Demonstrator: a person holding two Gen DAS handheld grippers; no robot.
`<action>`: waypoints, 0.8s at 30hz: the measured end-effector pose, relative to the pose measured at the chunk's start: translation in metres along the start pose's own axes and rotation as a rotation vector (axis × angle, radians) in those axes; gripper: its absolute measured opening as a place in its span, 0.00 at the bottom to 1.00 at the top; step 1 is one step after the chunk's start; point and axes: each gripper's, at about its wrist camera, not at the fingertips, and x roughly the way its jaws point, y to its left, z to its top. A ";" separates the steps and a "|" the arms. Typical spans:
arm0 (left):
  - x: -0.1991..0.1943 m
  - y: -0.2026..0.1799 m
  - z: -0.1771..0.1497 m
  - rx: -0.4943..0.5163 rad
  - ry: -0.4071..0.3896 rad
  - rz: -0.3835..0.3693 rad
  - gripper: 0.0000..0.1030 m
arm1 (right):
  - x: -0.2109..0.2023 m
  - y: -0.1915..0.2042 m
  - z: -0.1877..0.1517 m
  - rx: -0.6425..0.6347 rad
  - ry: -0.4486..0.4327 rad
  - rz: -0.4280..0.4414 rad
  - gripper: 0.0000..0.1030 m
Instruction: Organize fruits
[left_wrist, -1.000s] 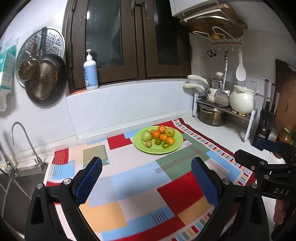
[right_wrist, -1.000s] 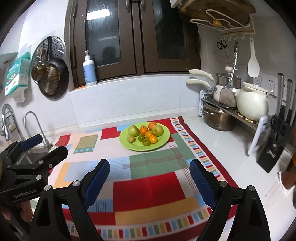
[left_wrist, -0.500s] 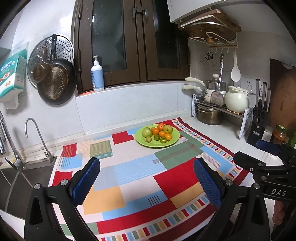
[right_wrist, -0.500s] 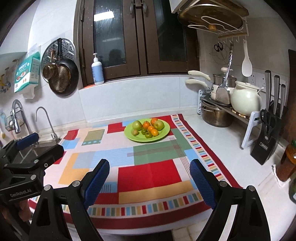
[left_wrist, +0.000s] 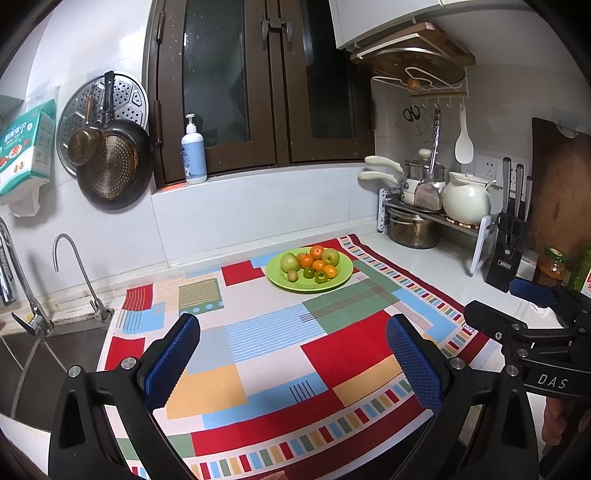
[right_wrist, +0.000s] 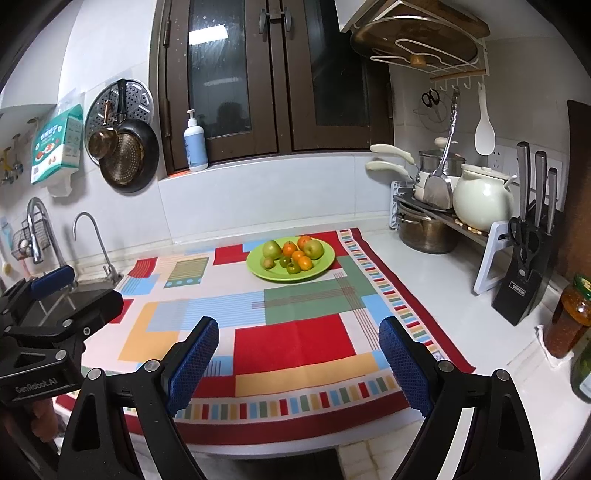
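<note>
- Fruits (left_wrist: 309, 266) sit heaped on the green plate (left_wrist: 334, 282) near the cloth's (left_wrist: 258, 354) far edge.
- Left gripper (left_wrist: 293, 358) and right gripper (right_wrist: 298, 360) hover wide open, empty, at the near edge.
- Sorted already or awaiting sorting: unclear.

White tiled walls (left_wrist: 240, 218) surround a dark brown-framed window (right_wrist: 273, 77) above a white countertop (right_wrist: 436, 284).

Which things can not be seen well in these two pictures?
- Fruit on the green plate: too small in both views to name the small green ones.
- Sink basin: cut off by the left edge in the left view; behind the left gripper in the right view.
- Box text: too small, bent by the lens.
- Window glass: dark, nothing visible behind.
</note>
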 end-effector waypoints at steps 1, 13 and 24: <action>-0.001 -0.001 0.000 0.000 0.000 0.001 1.00 | -0.001 -0.001 0.000 -0.001 0.000 0.000 0.86; -0.003 -0.002 0.000 0.003 -0.007 -0.002 1.00 | -0.002 0.000 -0.003 0.001 0.005 -0.001 0.86; 0.004 -0.002 0.001 -0.007 0.006 -0.014 1.00 | 0.004 -0.001 -0.002 0.009 0.018 -0.009 0.86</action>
